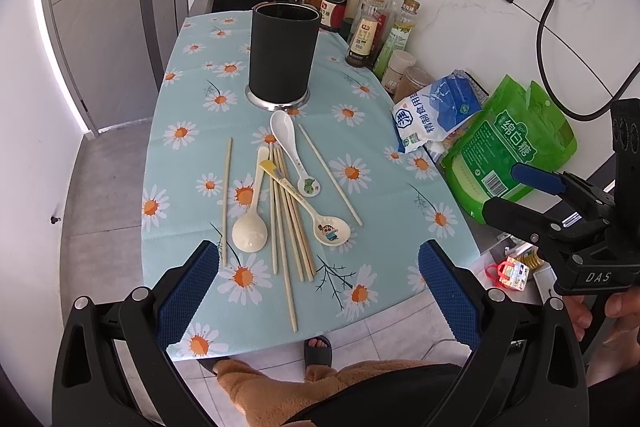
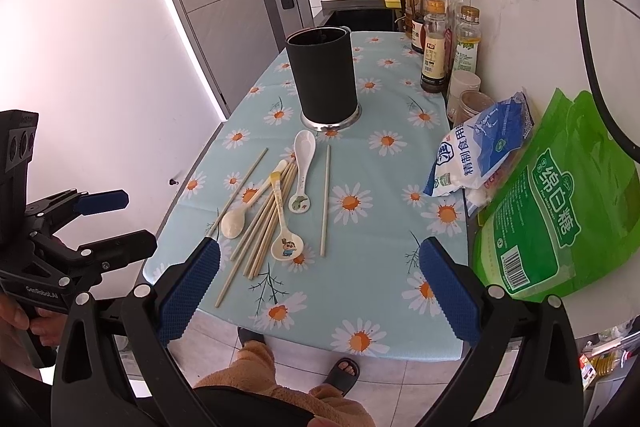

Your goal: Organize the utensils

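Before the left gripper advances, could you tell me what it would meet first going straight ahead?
Probably the bundle of pale wooden chopsticks on the daisy-print tablecloth; the open left gripper points there, though depth is uncertain.

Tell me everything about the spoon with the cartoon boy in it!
The cream-coloured spoon with a cartoon boy printed in its bowl looks like smooth plastic or melamine. Its bowl is oval, facing up, nearest the table's front edge. The long handle runs diagonally away, ending in a yellow-marked tip, and lies across the bundle of pale wooden chopsticks. It rests flat on the blue daisy-print tablecloth. No gripper touches it.
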### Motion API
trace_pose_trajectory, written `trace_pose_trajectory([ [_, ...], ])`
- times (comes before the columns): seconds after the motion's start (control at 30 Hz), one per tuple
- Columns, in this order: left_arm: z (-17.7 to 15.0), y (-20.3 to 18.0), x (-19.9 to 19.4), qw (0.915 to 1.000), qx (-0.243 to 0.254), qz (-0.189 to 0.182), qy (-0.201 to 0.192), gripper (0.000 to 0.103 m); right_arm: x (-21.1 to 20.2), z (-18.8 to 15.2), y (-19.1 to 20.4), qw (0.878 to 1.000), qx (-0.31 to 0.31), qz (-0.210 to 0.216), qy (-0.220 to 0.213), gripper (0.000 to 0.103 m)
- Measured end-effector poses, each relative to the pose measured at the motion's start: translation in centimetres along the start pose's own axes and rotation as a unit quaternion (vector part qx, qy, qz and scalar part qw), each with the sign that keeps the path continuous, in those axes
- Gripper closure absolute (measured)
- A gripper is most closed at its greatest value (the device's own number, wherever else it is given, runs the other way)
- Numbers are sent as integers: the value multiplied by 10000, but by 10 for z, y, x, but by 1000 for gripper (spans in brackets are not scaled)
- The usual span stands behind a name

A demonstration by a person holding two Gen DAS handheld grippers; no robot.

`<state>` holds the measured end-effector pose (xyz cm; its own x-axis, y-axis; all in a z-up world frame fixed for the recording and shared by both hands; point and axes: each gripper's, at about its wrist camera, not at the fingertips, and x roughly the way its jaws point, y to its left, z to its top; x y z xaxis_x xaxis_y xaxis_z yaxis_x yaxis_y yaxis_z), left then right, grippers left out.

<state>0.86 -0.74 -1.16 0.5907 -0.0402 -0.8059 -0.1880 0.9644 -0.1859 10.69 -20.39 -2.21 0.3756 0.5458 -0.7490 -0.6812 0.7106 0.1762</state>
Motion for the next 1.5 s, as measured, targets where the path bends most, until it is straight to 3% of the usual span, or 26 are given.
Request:
trace_pose_trajectory([
  [1.2,4,-4,1,10000,21,48,43,7,5,1,-4,9999,23,43,110,4],
  [1.5,7,-6,13,9996,-113,131,233,7,13,3,-19,9991,180,201,317,4],
])
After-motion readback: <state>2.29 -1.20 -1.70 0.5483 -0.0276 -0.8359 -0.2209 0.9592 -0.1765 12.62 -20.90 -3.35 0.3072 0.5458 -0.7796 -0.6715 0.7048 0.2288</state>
